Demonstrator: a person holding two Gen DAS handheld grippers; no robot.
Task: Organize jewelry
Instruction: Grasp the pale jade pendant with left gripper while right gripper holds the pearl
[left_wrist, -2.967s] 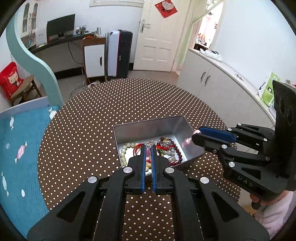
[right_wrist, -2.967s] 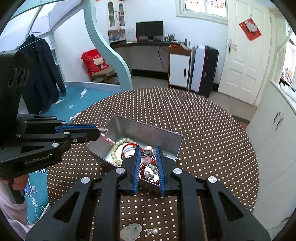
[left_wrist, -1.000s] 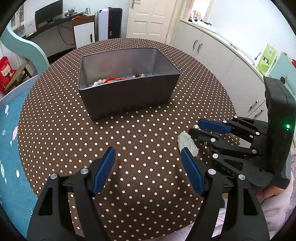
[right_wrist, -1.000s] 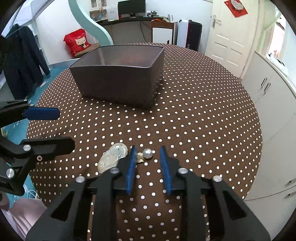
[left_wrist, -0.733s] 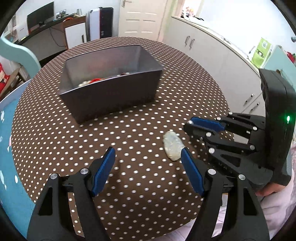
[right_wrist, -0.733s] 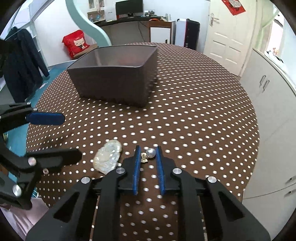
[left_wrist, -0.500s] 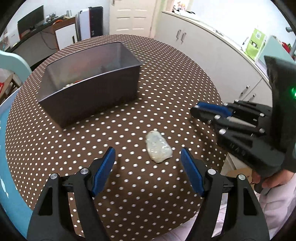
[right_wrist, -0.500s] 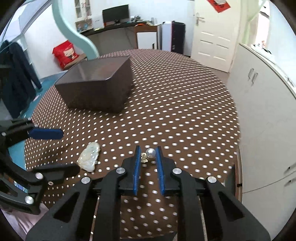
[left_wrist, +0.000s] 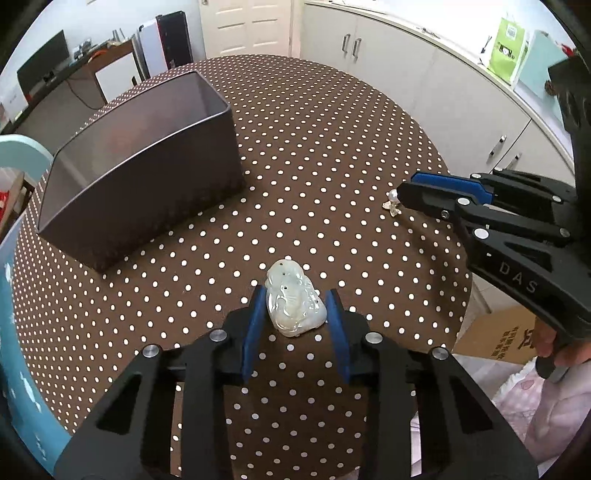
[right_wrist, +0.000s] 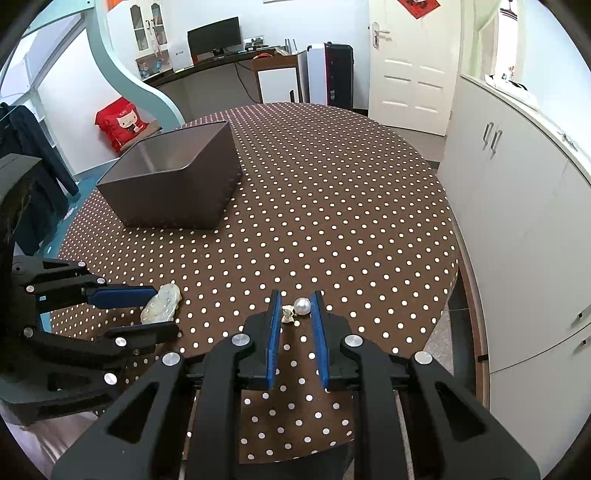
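Jade pendant now gripped between narrowed left jaws; right jaws still clamp pearl earring.

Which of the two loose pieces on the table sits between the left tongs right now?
The pale carved jade pendant, flat between the left tongs. The other piece, the pearl earring, is small, round and shiny, and sits between the right tongs.

Left tongs bracket the pale jade pendant — blue pads on both its sides, the piece lying flat on the polka-dot surface. Off to the right, the right tongs pinch a pearl earring at their tips — the metal box sits well apart, far left.
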